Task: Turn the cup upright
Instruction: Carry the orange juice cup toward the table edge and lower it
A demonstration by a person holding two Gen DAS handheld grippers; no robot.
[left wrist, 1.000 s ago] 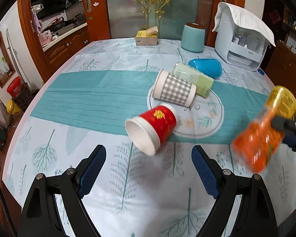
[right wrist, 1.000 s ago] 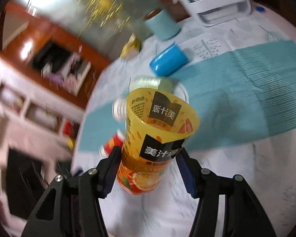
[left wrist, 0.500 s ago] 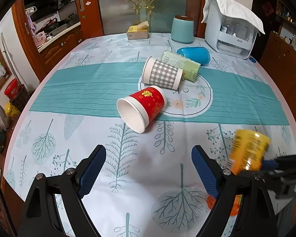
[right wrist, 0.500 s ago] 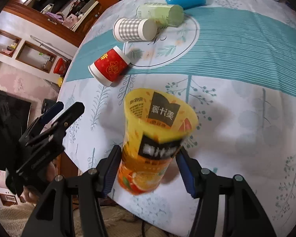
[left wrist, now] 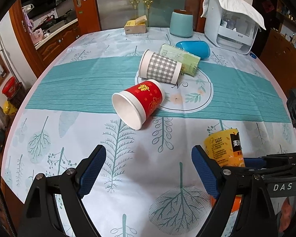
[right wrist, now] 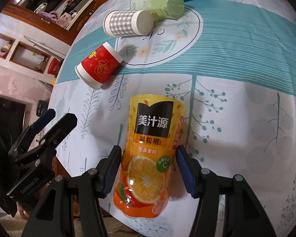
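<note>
An orange and yellow juice cup [right wrist: 150,158] stands mouth-up on the tablecloth near the front edge, between the blue pads of my right gripper [right wrist: 148,167], which is shut on its lower half. It also shows in the left wrist view [left wrist: 225,148] at the right, partly behind my left finger. My left gripper [left wrist: 148,169] is open and empty above the cloth; it shows at the left of the right wrist view [right wrist: 49,122]. A red cup [left wrist: 138,103], a grey checked cup [left wrist: 159,69], a green cup [left wrist: 179,59] and a blue cup [left wrist: 193,48] lie on their sides.
At the table's far side stand a teal canister [left wrist: 181,24], a tissue box [left wrist: 135,26] and a white appliance [left wrist: 230,27] under a cloth. The table's front edge [right wrist: 108,213] drops off right below the juice cup. Wooden cabinets [left wrist: 55,39] stand at the left.
My right gripper has turned the juice cup from tilted in the air to upright and lowered it onto the cloth near the front edge. My left gripper has pulled back a little, still open.
</note>
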